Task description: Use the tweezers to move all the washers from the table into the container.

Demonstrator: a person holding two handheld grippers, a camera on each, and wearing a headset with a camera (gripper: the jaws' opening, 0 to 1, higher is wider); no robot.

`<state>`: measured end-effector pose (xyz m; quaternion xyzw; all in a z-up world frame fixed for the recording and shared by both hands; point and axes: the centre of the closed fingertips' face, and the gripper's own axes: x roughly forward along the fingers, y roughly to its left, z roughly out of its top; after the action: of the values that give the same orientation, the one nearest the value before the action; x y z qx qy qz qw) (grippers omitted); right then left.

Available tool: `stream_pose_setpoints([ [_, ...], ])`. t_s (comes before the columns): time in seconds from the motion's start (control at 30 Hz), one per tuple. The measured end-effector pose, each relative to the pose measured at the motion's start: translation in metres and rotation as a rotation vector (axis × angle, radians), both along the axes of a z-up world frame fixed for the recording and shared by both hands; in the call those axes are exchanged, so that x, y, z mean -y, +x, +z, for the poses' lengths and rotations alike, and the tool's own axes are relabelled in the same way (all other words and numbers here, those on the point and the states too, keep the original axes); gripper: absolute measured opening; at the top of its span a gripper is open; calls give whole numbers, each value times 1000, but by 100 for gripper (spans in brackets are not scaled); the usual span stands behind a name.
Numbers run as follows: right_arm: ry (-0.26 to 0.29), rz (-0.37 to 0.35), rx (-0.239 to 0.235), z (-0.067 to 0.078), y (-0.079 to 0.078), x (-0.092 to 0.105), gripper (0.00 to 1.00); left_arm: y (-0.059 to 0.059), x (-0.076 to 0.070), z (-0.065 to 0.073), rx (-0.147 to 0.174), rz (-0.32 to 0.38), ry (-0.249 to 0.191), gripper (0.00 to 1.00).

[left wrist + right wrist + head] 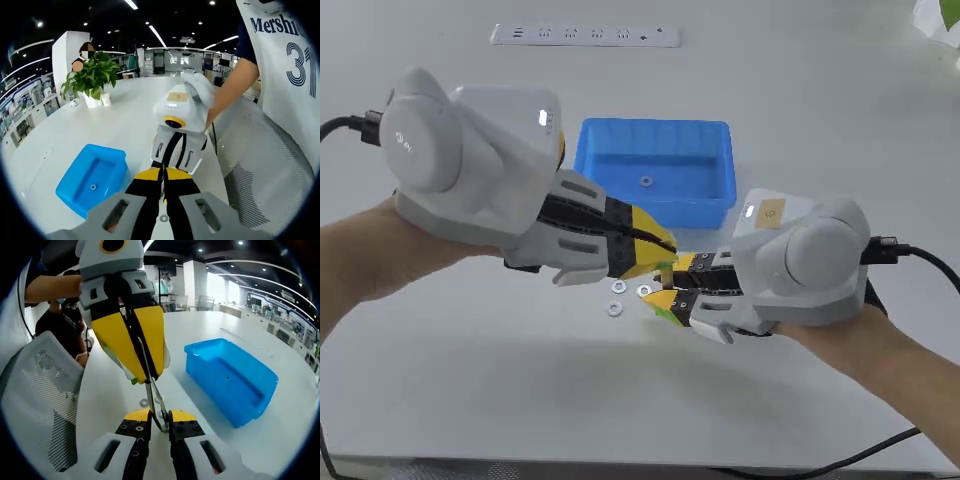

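Tweezers [154, 400] clamped in the pressed-together jaws of the left gripper [660, 252], thin arms running into the narrow gap of the right gripper [160, 419], which meets it tip to tip. Whether the right jaws press the arms or merely flank them cannot be told. Judged purpose: one gripper carries the tool while the other is set to squeeze it. Three washers [617, 287] lie on the table [520, 390] just beside the meeting jaws, toward its near edge; none appears caught in the tweezers. Container [660, 212] stands just beyond them, toward the far edge, with one washer [646, 181] already inside. Power strip [585, 35] lies along the far edge, well apart. Nothing stands between washers and container; the crowded jaws partly hide the washers.
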<state>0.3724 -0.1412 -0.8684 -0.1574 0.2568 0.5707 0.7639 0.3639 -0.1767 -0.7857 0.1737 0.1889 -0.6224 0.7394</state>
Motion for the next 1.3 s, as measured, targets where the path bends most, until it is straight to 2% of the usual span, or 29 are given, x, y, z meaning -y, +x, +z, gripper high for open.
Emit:
stream_pose_setpoints([
  [0.17, -1, 10, -7, 1, -2, 3, 17, 3, 0, 0, -7, 10, -6, 5],
  [0.3, -18, 31, 11, 1, -4, 6, 17, 0, 1, 0, -20, 3, -9, 5],
  [0.47, -21, 58, 7, 2, -5, 8, 17, -2, -1, 0, -32, -2, -7, 5],
  [0.53, -26, 64, 9, 1, -3, 8, 17, -2, -1, 0, -36, -4, -8, 5],
  [0.63, -27, 81, -16, 0, -3, 6, 15, -2, 0, 0, -43, -5, -7, 5],
  [0.9, -51, 125, -8, -3, -4, 5, 12, 2, -1, 0, -62, 5, -8, 5],
  [1.17, -56, 133, 3, -3, -4, 5, 11, 4, 0, 0, -64, 8, -9, 5],
  [1.3, -72, 133, 21, -3, -4, 5, 11, 2, -1, 0, -51, 2, 5, 5],
])
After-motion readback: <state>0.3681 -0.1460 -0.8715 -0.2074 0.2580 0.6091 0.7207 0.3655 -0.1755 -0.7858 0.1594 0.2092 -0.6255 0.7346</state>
